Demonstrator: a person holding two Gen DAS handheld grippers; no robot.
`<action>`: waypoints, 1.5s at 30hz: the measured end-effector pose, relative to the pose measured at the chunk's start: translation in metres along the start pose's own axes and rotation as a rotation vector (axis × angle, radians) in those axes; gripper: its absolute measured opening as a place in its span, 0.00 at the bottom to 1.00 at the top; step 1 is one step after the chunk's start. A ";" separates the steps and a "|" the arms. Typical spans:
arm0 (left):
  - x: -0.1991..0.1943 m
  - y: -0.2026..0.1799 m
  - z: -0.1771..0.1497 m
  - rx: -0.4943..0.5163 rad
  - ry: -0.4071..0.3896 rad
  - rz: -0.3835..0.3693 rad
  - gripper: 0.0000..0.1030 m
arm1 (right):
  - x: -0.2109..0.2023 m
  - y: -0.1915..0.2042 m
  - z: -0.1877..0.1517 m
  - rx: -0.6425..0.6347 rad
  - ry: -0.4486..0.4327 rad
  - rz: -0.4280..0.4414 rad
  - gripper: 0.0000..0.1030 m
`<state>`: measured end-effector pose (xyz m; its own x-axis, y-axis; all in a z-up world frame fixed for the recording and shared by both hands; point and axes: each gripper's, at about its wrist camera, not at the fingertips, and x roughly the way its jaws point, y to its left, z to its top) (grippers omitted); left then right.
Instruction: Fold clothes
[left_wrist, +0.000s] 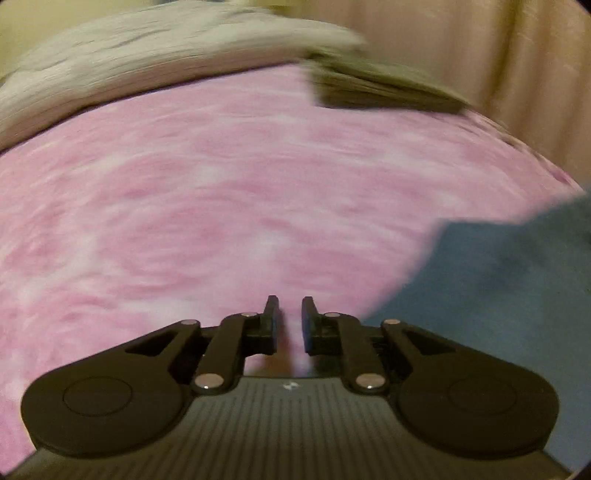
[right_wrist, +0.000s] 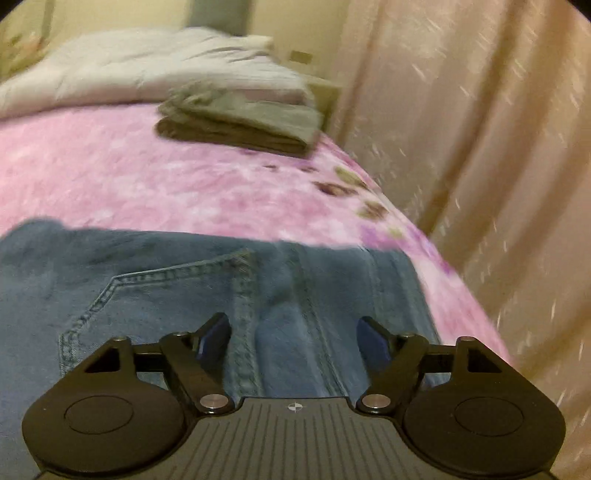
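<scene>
You are working in a home bedroom. A bed carries a pink fleece blanket (right_wrist: 184, 184) and a pale duvet (right_wrist: 129, 70) bunched at its far end; a beige curtain (right_wrist: 480, 147) hangs beside it, against cream walls (right_wrist: 295, 29).

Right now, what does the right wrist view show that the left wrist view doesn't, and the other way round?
Only the right wrist view shows the jeans' stitched pocket, the blanket's flower print, and the right tongs wide open above the denim. Only the left wrist view shows the left tongs, nearly closed and empty. Both show the jeans, pink blanket, folded olive clothes, grey bedding and curtain.
</scene>
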<state>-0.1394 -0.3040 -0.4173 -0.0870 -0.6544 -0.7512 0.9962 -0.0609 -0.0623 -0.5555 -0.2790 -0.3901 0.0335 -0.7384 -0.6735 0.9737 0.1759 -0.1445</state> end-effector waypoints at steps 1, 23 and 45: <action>-0.004 0.012 0.000 -0.048 0.011 -0.006 0.10 | -0.007 -0.007 -0.001 0.054 0.012 0.004 0.72; -0.239 0.048 -0.214 -0.206 -0.181 0.148 0.13 | -0.159 0.150 -0.095 0.013 -0.096 0.200 0.72; -0.304 0.032 -0.258 -0.350 -0.061 0.427 0.39 | -0.190 0.219 -0.110 0.016 -0.003 0.280 0.73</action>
<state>-0.0793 0.0875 -0.3603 0.3356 -0.6090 -0.7187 0.8843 0.4666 0.0176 -0.3731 -0.0288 -0.3732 0.3023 -0.6642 -0.6837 0.9300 0.3630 0.0586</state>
